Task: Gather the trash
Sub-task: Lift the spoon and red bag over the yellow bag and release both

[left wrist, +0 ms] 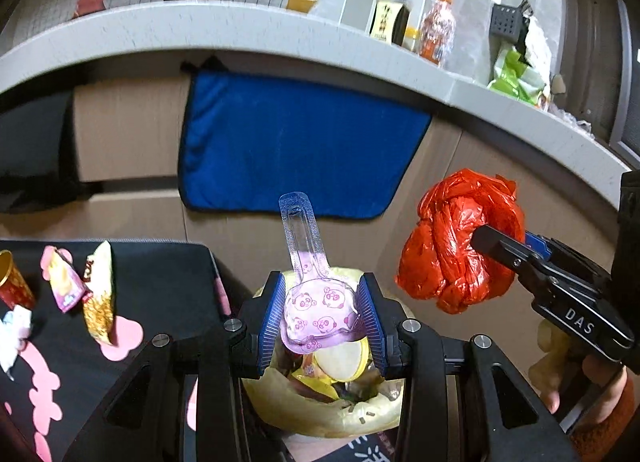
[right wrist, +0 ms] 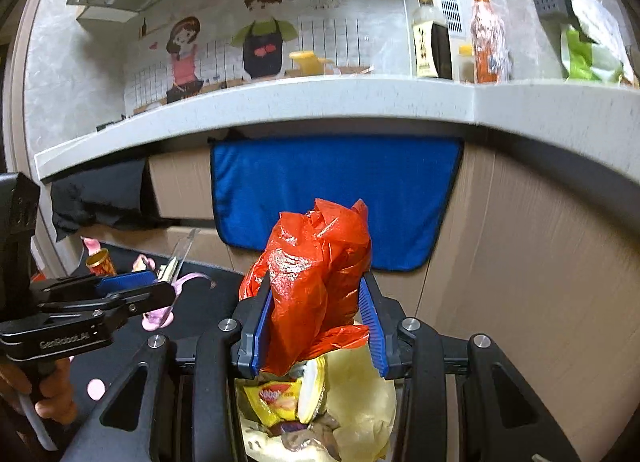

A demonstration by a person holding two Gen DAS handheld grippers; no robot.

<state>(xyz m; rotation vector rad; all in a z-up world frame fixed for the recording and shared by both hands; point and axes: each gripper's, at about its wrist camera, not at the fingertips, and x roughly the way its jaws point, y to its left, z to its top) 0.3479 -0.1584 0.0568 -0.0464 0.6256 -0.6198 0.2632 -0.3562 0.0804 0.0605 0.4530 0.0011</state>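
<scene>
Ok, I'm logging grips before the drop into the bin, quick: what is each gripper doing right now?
Left gripper: shut on the clear spoon packet with pink pandas.
Right gripper: shut on the crumpled red plastic bag.

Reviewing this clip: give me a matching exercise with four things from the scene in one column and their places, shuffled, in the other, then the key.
Things:
1. red bag
2. spoon packet
3. blue towel
4. sauce bottle

Places:
A. on the counter
B. hanging on the cabinet front
C. in the right tongs
D. in the left tongs

Pairs: 1-C, 2-D, 3-B, 4-A
</scene>
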